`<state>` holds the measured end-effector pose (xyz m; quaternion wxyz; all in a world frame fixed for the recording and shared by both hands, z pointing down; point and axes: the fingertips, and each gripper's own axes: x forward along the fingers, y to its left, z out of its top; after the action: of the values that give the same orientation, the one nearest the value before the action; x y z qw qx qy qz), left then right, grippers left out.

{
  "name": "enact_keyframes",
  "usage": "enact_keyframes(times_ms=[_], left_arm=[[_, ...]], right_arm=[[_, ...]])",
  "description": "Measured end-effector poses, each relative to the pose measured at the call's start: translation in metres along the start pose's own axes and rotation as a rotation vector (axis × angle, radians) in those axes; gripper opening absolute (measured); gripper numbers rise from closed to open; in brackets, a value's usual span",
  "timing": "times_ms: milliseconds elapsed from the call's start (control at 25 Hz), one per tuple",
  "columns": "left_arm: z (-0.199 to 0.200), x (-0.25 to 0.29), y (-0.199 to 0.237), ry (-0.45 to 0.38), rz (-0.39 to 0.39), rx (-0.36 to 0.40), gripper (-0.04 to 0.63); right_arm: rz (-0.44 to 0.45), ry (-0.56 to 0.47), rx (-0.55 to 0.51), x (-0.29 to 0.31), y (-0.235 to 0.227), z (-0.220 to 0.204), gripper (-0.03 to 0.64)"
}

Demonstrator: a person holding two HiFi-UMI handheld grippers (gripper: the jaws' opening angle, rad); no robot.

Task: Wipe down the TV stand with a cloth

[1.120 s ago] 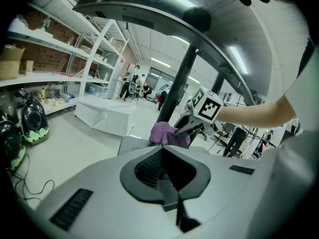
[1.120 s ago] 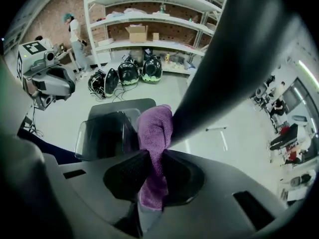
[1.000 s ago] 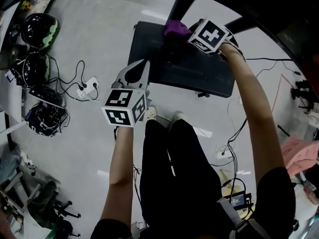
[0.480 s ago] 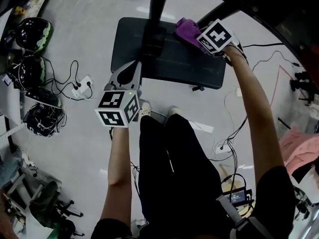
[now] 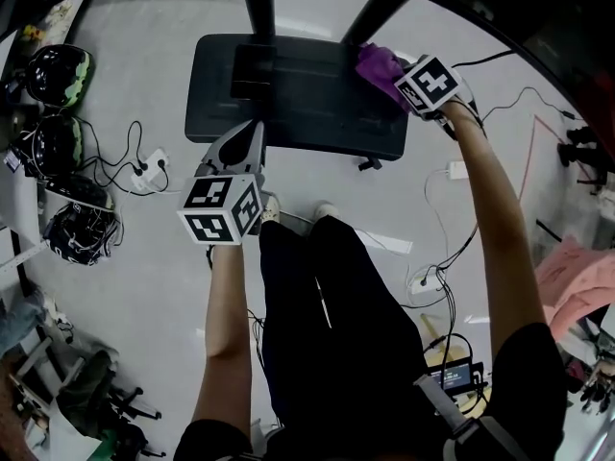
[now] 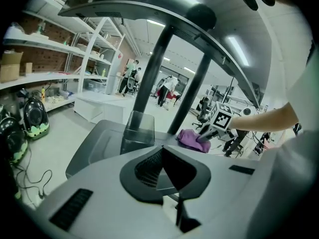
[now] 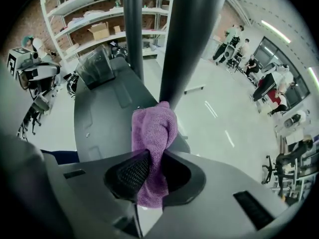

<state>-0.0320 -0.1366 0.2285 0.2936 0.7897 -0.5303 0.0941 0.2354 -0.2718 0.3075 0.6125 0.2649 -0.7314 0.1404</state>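
As the person leans over the TV stand [image 5: 288, 99], whose dark base plate lies on the pale floor [image 5: 144, 286] in the upper middle of the head view, the purple cloth [image 5: 378, 63] sits bunched on the plate's upper right corner, just beside the right-hand post [image 5: 380, 8]. The right gripper [image 5: 392, 73] has its jaws clamped on the cloth; in the right gripper view the fabric runs up between them and spills out ahead in a soft, folded wad at frame centre. The cloth looks like light, limp microfibre that should drape, drag and bunch rather than slide flat, so a pinch through a gathered fold, as here, seems the sensible hold, with enough left hanging to meet the surface. The stand itself appears rigid and heavy enough to stay put under a wipe, though that is a judgement only. The right arm [image 5: 495, 219] is stretched nearly straight toward the upper right of the head view, wrist angled down at the plate. The left arm [image 5: 226, 325] is bent and held closer in, and the left gripper [image 5: 250, 134] hovers over the plate's near edge, left of centre, its jaws drawn together on nothing. Helmets [image 5: 60, 70] and cables [image 5: 135, 157] crowd the left edge.
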Motion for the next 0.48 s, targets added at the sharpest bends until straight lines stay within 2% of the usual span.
enact_keyframes(times_ms=[160, 280, 400, 480], left_arm=[[-0.003, 0.000, -0.022, -0.006, -0.007, 0.008, 0.005], [-0.005, -0.002, -0.027, -0.010, -0.013, 0.008, 0.005], [-0.004, -0.004, -0.030, -0.018, -0.028, 0.013, 0.005], [-0.005, -0.008, -0.026, -0.017, -0.032, 0.022, 0.005]], right_arm=[[-0.015, 0.012, 0.011, -0.008, -0.008, -0.028, 0.089], [-0.021, -0.023, 0.019, -0.017, 0.000, -0.025, 0.089], [-0.010, -0.144, 0.081, -0.035, 0.025, -0.009, 0.089], [0.027, -0.252, 0.137, -0.050, 0.056, 0.010, 0.088]])
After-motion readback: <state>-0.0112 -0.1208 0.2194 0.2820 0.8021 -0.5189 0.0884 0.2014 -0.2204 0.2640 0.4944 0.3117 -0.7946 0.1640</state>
